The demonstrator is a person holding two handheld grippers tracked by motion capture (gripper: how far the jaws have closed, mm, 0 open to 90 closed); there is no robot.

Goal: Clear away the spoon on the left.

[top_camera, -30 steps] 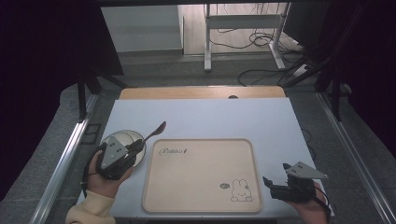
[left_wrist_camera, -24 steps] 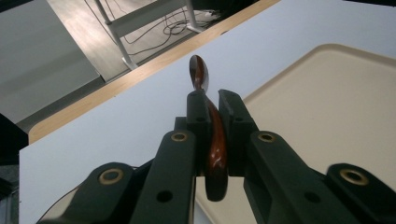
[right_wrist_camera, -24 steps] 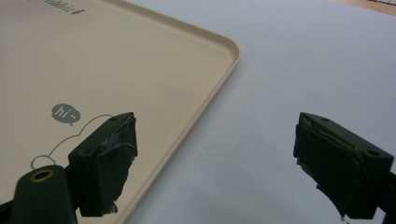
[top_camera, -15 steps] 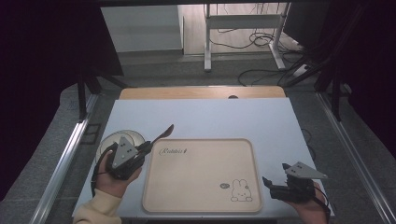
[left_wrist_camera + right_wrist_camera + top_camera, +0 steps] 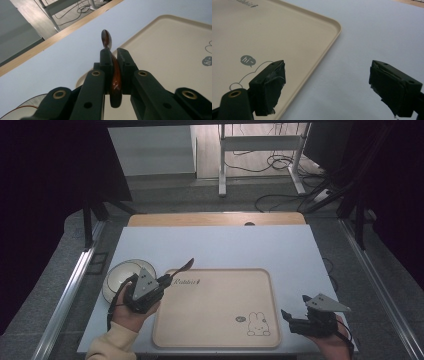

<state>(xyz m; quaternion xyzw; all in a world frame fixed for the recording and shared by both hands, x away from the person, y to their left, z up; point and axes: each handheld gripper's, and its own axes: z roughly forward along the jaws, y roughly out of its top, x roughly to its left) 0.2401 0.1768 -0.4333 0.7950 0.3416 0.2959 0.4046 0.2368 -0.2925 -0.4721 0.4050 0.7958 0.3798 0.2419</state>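
A dark brown wooden spoon (image 5: 107, 41) stands clamped edge-on between the jaws of my left gripper (image 5: 113, 56), bowl end forward; from above, the spoon (image 5: 184, 267) juts up and right over the top left corner of the beige tray (image 5: 220, 330). The left gripper (image 5: 165, 281) is shut on it, held between a white bowl (image 5: 116, 272) and the tray. My right gripper (image 5: 289, 316) rests low at the table's front right, just off the tray's right rim (image 5: 322, 56), open, with nothing between its jaws (image 5: 327, 85).
The tray carries a rabbit drawing (image 5: 258, 325) and a small "hi" speech bubble (image 5: 248, 60). Beyond the pale blue tabletop (image 5: 225, 247) runs a wooden strip (image 5: 215, 219). Metal rails flank the table, and cables lie on the floor behind.
The left gripper has carried the spoon rightward from over the bowl to the tray's top left corner. The right gripper has stayed put.
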